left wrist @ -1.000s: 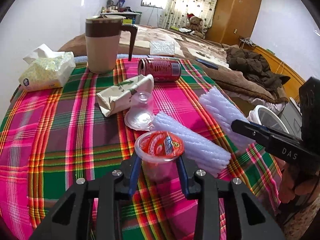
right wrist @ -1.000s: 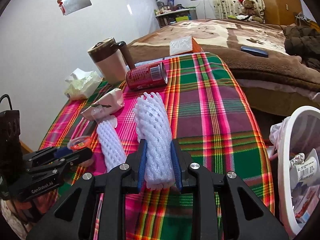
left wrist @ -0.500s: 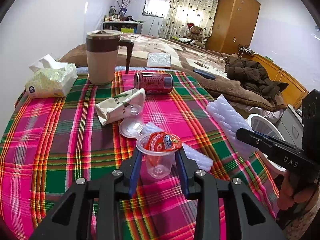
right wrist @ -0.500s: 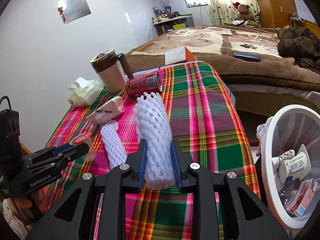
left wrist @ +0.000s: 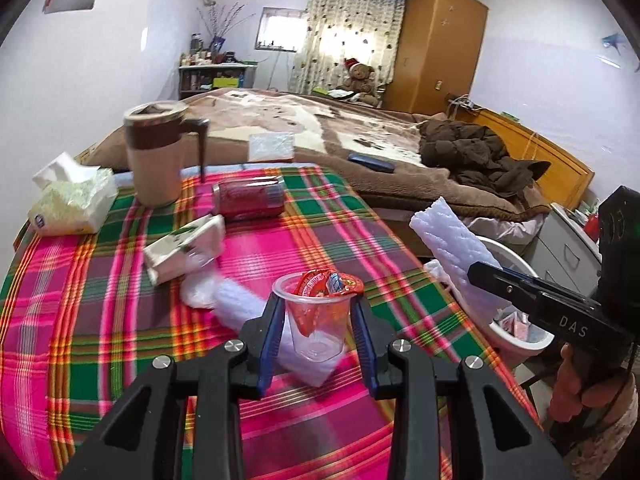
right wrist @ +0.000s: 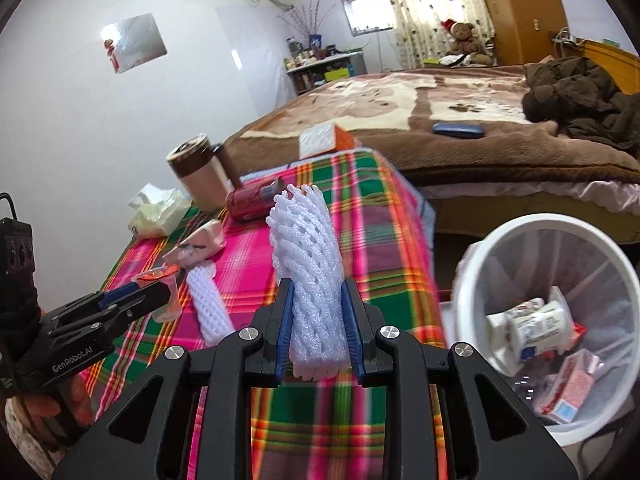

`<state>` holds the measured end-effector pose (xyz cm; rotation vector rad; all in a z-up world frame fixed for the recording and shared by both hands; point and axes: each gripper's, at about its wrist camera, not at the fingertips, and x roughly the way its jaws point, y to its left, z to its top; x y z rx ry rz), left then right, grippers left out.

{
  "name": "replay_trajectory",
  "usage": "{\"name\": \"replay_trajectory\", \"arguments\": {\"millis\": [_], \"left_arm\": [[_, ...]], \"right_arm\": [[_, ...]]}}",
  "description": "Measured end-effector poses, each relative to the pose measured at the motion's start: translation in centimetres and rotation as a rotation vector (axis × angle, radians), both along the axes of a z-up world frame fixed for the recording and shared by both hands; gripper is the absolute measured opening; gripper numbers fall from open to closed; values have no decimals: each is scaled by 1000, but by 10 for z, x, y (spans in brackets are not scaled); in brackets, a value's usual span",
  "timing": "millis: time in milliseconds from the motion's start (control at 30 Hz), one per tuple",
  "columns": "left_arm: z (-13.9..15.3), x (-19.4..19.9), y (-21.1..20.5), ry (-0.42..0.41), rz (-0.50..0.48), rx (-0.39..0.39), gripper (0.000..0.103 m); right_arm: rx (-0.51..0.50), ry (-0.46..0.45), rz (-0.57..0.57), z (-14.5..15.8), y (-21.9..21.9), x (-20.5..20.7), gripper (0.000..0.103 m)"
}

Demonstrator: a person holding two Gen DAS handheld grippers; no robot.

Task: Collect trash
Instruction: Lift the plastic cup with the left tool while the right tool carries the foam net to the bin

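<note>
Both tongs grip trash: left tongs (left wrist: 318, 330) clamp a plastic cup (left wrist: 317, 320) mid-frame, right tongs (right wrist: 318, 322) a foam net (right wrist: 308, 272).

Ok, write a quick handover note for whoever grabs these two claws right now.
Left claw: shut on the jelly cup, held above the table.
Right claw: shut on a foam net, beside the bin.
Bin already holds cartons.
Left on the table: second net, can, crumpled carton, clear cup, blurred.
Next, probably: drop both into the bin.
</note>
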<state>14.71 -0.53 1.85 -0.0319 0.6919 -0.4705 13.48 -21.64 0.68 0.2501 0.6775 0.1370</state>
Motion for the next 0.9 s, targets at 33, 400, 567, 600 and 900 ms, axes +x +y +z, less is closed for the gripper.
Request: {"name": "replay_trajectory", "arguments": {"millis": [33, 400, 567, 600, 900], "left_arm": [[1, -1, -5, -5, -11, 2, 35], [15, -7, -63, -40, -115, -8, 35], [21, -9, -87, -53, -160, -27, 35], [22, -8, -93, -50, -171, -31, 35], [25, -12, -148, -51, -269, -30, 35]], "right_arm": [[-3, -4, -11, 2, -4, -2, 25], [-29, -30, -144, 10, -54, -23, 25], [-49, -29, -205, 13, -75, -30, 25], [-52, -30, -214, 13, -78, -31, 25], [-67, -16, -302, 9, -114, -44, 25]]}}
